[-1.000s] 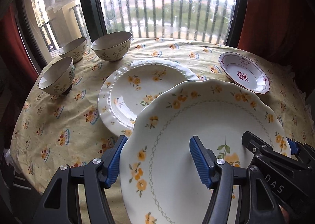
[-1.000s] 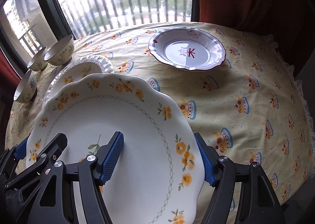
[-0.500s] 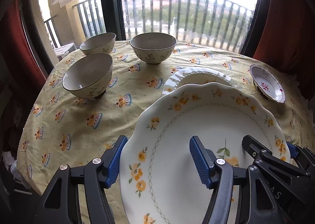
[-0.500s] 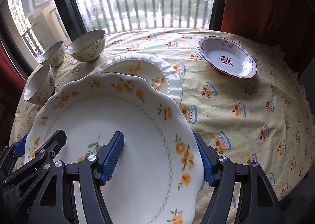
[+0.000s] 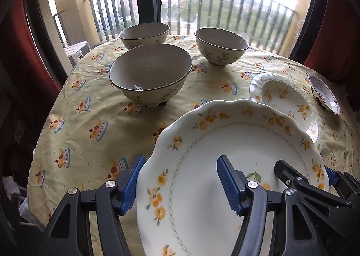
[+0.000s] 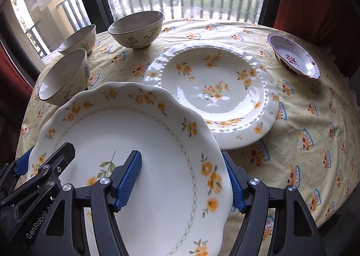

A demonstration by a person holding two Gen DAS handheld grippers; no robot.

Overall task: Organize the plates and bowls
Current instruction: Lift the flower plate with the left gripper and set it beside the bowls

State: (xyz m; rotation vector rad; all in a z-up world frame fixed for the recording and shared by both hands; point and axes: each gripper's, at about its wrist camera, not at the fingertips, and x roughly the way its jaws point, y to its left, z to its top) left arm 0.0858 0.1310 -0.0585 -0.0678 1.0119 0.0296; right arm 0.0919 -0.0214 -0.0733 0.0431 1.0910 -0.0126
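Both grippers — left gripper (image 5: 178, 180) and right gripper (image 6: 183, 176) — have jaws clamped on the scalloped plate (image 6: 126, 143), held above the bench (image 6: 315, 143); the beaded plate (image 6: 213, 89) lies just beyond-right.

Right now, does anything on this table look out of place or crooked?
Yes. The nearest bowl sits tilted, its foot propped on a small dark object. The small red-patterned dish also looks tipped. Nothing spilled or broken; the large plate is gripped by the left tool and right tool.
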